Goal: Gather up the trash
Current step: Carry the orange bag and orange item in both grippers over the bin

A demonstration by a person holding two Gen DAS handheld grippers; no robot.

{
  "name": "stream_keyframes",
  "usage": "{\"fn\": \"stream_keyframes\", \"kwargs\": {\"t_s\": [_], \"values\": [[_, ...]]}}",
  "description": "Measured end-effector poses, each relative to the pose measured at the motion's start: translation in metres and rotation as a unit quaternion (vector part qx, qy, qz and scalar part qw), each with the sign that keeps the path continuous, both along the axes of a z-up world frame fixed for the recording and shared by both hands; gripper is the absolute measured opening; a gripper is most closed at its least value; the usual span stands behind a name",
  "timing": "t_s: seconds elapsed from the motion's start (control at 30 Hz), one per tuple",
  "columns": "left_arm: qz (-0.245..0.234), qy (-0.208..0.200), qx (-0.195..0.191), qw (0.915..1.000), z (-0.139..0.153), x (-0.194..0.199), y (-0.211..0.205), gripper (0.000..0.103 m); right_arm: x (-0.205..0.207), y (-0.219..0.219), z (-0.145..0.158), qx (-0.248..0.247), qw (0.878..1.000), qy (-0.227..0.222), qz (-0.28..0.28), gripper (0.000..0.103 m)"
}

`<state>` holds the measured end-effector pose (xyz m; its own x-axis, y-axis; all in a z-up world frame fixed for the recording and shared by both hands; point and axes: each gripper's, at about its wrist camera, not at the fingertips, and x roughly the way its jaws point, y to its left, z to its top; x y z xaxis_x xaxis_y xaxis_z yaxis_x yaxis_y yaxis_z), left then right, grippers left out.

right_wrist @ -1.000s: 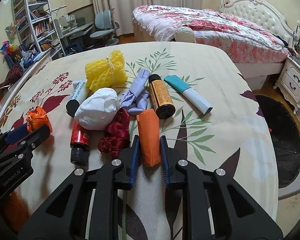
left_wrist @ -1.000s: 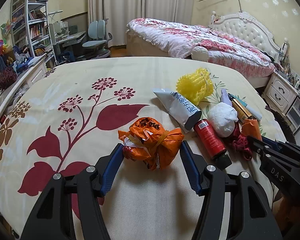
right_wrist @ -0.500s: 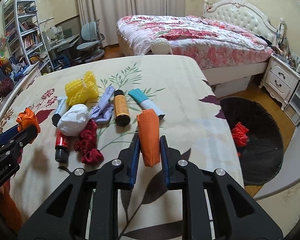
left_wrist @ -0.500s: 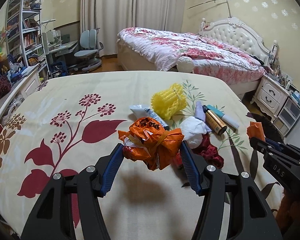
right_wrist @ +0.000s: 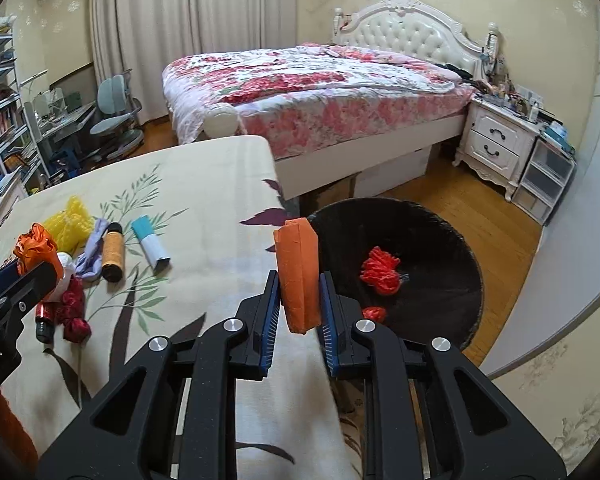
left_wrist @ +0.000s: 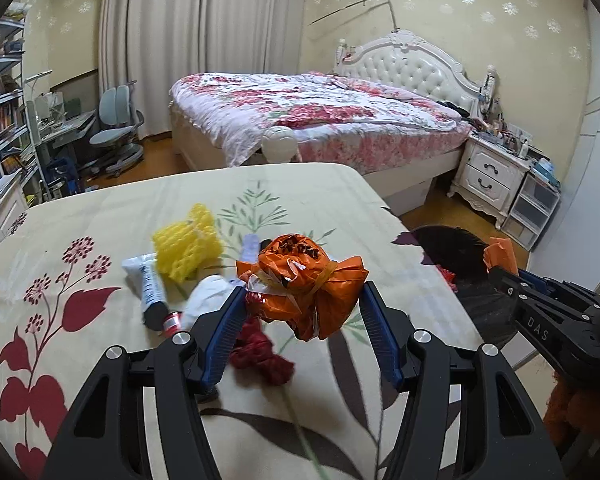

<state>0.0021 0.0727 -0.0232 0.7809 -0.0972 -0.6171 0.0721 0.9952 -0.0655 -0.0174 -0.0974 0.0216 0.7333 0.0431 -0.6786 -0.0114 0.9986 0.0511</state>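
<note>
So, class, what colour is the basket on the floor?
Black basket; right wrist view shows it best.

Left gripper (left_wrist: 302, 312): pointed forward and downward, jaws about half spread, clamped on a bulky load. Right gripper (right_wrist: 299, 304): same downward tilt, jaws nearly together, pinching a slim load upright.

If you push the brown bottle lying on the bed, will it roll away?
Probably a little. The brown bottle is round and lies on its side, so it could roll. The soft bedspread would likely slow it, and the purple cloth touching one side may block it that way.
</note>
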Motion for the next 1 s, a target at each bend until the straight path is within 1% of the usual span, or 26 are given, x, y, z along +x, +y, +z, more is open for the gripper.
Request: {"fn": "stream_keyframes", "kwargs": {"t_s": [0.13,0.3,0.53,0.63,0.73,1.0], "values": [[-0.029,-0.004,0.002,0.9996,0.000,0.013,-0.034,0.059,0.005,-0.025,-0.004,-0.003,1.000,-0.001,-0.026,0.019],[-0.054,-0.005,0.008,0.9985,-0.004,0.032,-0.069,0.059,0.013,-0.047,-0.008,-0.003,0.999,-0.001,-0.044,0.019],[-0.075,-0.004,0.016,0.9970,-0.012,0.059,-0.110,0.059,0.026,-0.070,-0.017,-0.003,0.998,0.000,-0.061,0.019],[-0.083,-0.007,0.027,0.9962,-0.019,0.068,-0.124,0.059,0.031,-0.077,-0.023,-0.001,0.998,0.003,-0.064,0.019],[-0.087,-0.001,0.036,0.9955,-0.028,0.081,-0.139,0.059,0.036,-0.082,-0.028,-0.003,0.998,0.006,-0.066,0.019],[-0.089,0.015,0.047,0.9948,-0.042,0.103,-0.156,0.059,0.050,-0.097,-0.040,0.008,0.996,0.017,-0.082,0.020]]}}
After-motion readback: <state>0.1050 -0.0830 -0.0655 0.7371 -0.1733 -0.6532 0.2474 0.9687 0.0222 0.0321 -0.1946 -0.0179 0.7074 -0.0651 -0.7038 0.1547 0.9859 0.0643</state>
